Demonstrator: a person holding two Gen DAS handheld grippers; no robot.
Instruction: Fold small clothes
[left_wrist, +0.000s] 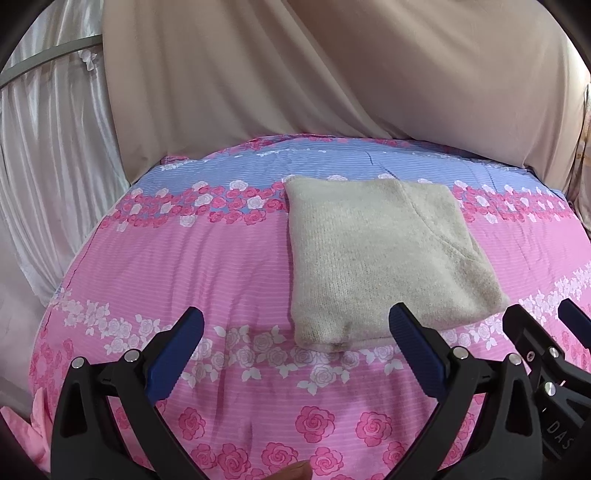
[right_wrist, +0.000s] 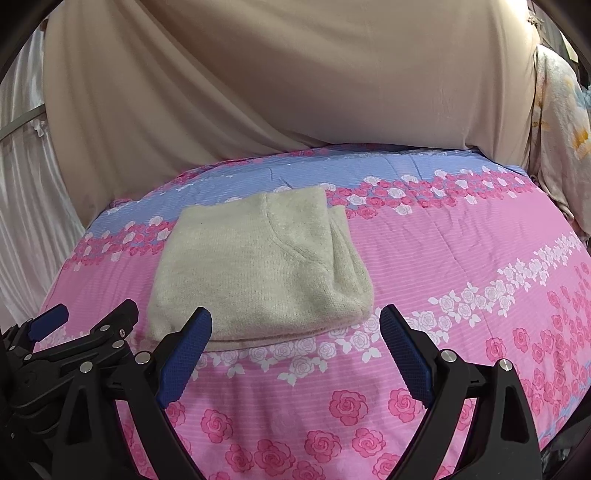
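Observation:
A cream knitted garment (left_wrist: 384, 258) lies folded into a neat rectangle on the pink and blue floral bedsheet (left_wrist: 184, 258). It also shows in the right wrist view (right_wrist: 258, 266). My left gripper (left_wrist: 295, 328) is open and empty, held just in front of the garment's near edge. My right gripper (right_wrist: 295, 325) is open and empty, also just short of the near edge, to the right of the left gripper. The right gripper shows at the right edge of the left wrist view (left_wrist: 546, 325), and the left gripper at the left edge of the right wrist view (right_wrist: 88, 317).
A beige cloth (left_wrist: 332, 74) hangs behind the bed. White satin curtains (left_wrist: 48, 147) hang at the left. A floral fabric (right_wrist: 565, 129) hangs at the far right. The sheet (right_wrist: 443, 240) spreads wide around the garment.

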